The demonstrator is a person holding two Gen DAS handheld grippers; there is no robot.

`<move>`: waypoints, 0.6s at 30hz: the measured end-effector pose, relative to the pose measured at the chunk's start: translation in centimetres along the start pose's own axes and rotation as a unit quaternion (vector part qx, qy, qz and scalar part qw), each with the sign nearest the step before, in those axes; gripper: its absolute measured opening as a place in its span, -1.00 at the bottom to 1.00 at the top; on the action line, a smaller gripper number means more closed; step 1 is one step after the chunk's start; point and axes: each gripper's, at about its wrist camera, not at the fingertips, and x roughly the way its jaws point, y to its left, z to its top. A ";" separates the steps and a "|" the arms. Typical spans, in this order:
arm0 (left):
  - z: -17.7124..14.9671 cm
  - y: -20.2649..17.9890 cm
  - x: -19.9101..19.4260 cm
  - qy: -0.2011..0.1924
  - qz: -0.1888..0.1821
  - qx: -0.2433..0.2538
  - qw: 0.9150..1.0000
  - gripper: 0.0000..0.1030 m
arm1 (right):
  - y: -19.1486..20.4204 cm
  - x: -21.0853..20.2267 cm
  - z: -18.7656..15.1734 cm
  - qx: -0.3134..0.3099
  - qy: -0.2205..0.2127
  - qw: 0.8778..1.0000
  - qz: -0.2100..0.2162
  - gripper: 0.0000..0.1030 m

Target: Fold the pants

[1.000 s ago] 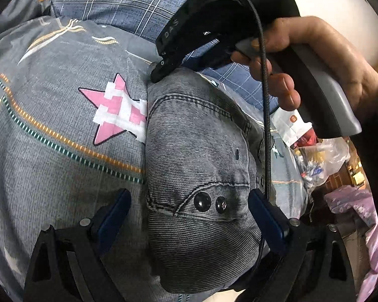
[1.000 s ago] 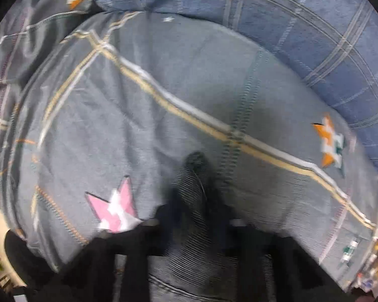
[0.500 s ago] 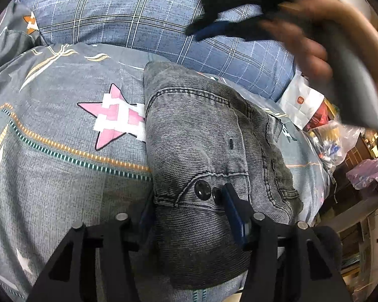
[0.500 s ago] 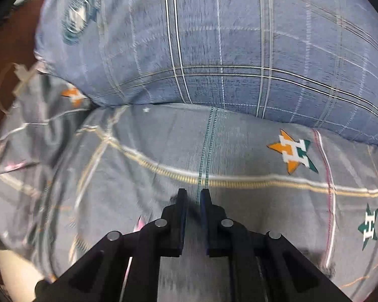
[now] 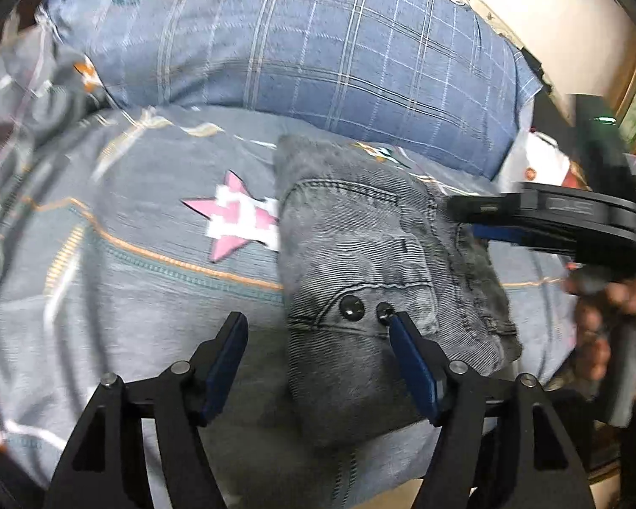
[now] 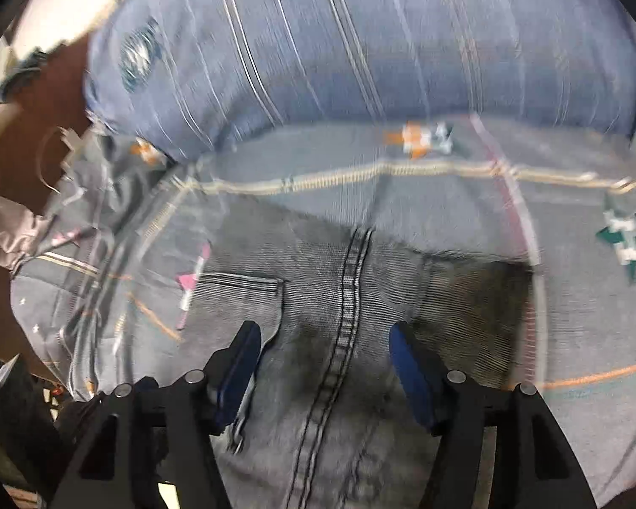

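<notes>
The grey denim pants (image 5: 373,280) lie folded into a compact bundle on the bed, two black buttons showing near their front end. My left gripper (image 5: 318,339) hovers at that near end. Its jaws are opening: one finger is over the sheet, the other over the denim by the buttons, and the pads press on nothing. My right gripper (image 5: 466,218) comes in from the right, held by a hand (image 5: 606,309), with its tip at the bundle's right edge. In the blurred right wrist view the right gripper (image 6: 324,348) is opening above the pants (image 6: 352,297), astride a seam, gripping nothing.
A blue plaid pillow (image 5: 318,51) lies behind the pants. The grey sheet (image 5: 127,297) has a pink star (image 5: 233,220) left of the bundle. Bags and packets (image 5: 542,165) sit off the bed's right side. The bed edge runs along the bottom right.
The right gripper let go of the denim it had pinched, swung from above the bundle to its right side, and opened. The left gripper narrowed, then widened, and drew back a little.
</notes>
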 end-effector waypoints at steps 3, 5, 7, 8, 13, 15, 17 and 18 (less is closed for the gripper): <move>-0.2 -0.2 -0.4 0.002 0.030 0.006 1.000 0.42 | -0.4 -2.5 -3.0 0.009 -0.046 0.999 0.007 0.30; -0.2 -0.3 -0.5 0.003 0.043 0.007 0.999 0.42 | -0.7 -1.8 -5.7 0.010 -0.044 0.999 0.004 0.41; -0.3 -0.4 -0.3 0.011 0.056 0.006 0.998 0.42 | -0.9 1.6 -8.0 -0.017 0.010 0.999 -0.025 0.53; -0.4 -0.5 -0.2 0.016 0.060 0.007 0.998 0.42 | -0.4 2.2 -8.9 -0.052 -0.003 0.998 -0.044 0.55; -0.7 -1.2 -0.3 0.020 0.081 0.025 0.996 0.43 | 0.5 -0.2 -8.7 -0.057 -0.060 0.996 -0.026 0.57; -0.7 -1.5 -0.1 0.021 0.086 0.029 0.996 0.43 | -0.1 -1.1 -8.7 -0.042 -0.092 0.994 -0.029 0.57; -0.7 -1.8 0.1 0.024 0.090 0.033 0.995 0.43 | -0.8 0.3 -8.7 -0.034 -0.061 0.997 -0.044 0.58; -0.8 -1.9 0.4 0.027 0.092 0.035 0.995 0.43 | -0.9 1.5 -8.9 -0.044 -0.038 0.997 -0.051 0.59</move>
